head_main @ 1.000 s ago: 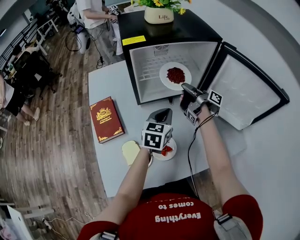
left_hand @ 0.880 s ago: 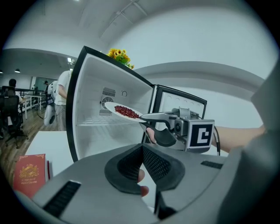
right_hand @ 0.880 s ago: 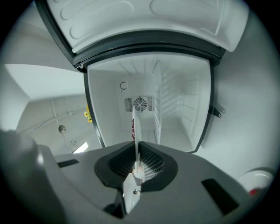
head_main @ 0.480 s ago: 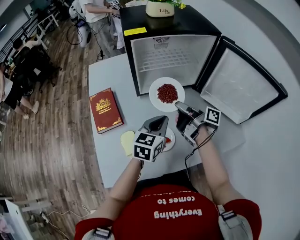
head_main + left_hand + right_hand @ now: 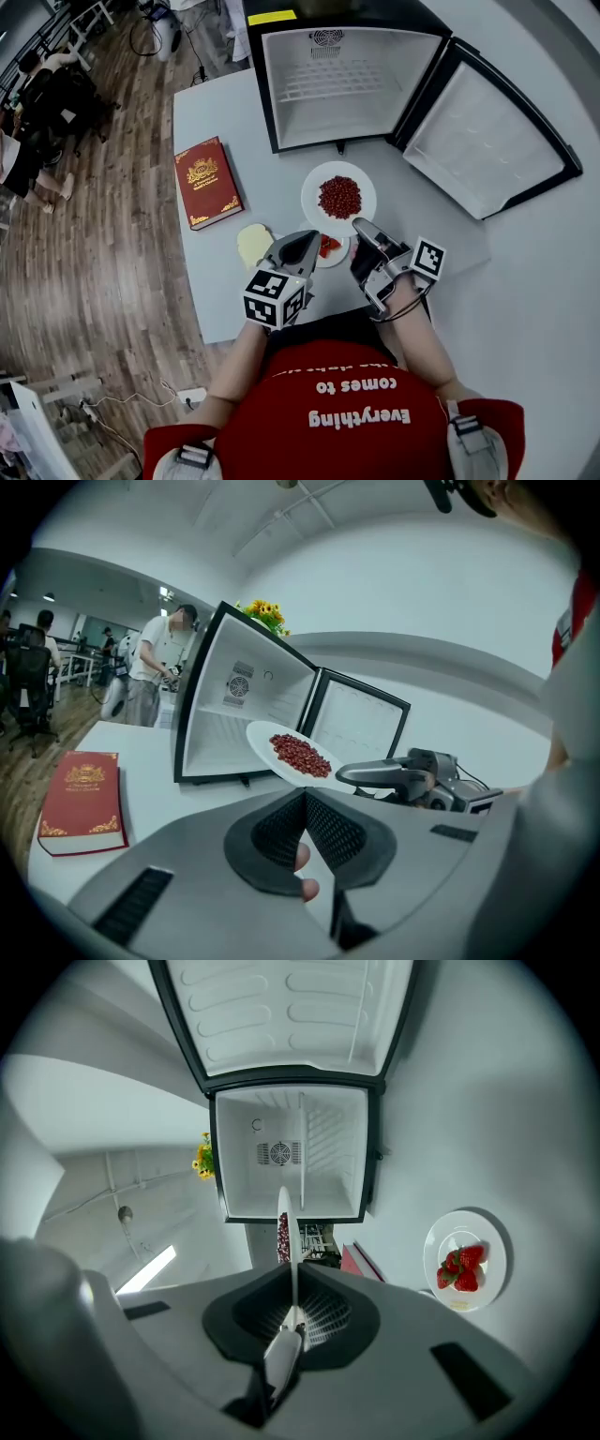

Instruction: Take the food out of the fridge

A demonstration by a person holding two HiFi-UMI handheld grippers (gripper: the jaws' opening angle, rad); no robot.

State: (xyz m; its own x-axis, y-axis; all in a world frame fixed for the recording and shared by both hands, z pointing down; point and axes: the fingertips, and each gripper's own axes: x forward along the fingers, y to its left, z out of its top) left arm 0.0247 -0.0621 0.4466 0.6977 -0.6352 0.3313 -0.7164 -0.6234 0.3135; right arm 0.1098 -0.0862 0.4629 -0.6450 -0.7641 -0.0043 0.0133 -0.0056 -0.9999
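Note:
The white plate of red beans hangs over the table in front of the open, empty fridge. My right gripper is shut on its near rim, and its jaws have just closed a little tighter there. In the right gripper view the plate shows edge-on between the pads. My left gripper is shut with nothing in it, just over a small plate of strawberries. From the left gripper view I see the bean plate and the right gripper ahead.
A slice of bread lies left of the strawberries, and a red book lies further left. The fridge door stands open to the right. People stand and sit at the far left on the wooden floor.
The bean plate has come out of the fridge and moved toward me over the table in the right gripper. Both grippers have drawn back toward my body. The fridge now stands empty.

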